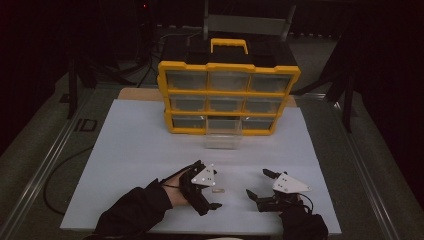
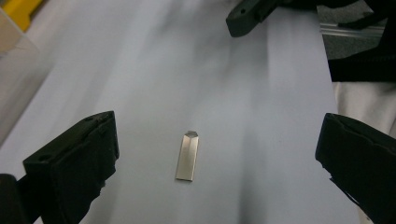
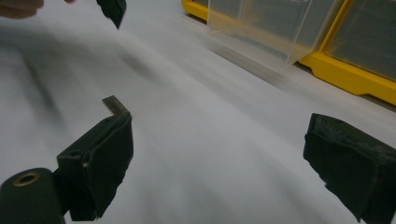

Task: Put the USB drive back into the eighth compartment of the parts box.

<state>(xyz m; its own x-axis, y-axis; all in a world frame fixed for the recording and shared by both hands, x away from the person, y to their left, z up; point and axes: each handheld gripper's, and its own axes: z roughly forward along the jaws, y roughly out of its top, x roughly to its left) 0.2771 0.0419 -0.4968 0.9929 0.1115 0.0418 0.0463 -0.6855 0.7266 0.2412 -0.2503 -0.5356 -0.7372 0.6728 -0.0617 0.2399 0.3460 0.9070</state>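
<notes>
Two black tongs (image 3: 217, 165) rise from the bottom edge, their jaws spread wide apart over a pale surface (image 3: 210, 140) with nothing between them. Just behind the top of the left-hand jaw, a small flat metal piece (image 3: 115, 104) lies on the surface, partly hidden by that jaw. At the top, a clear plastic drawer (image 3: 261, 28) stands pulled out from a yellow organizer (image 3: 345, 70) with see-through compartments. In the top left corner, the black tip of the other tongs (image 3: 113, 9) pokes in, beside a sliver of a hand (image 3: 18, 7).
</notes>
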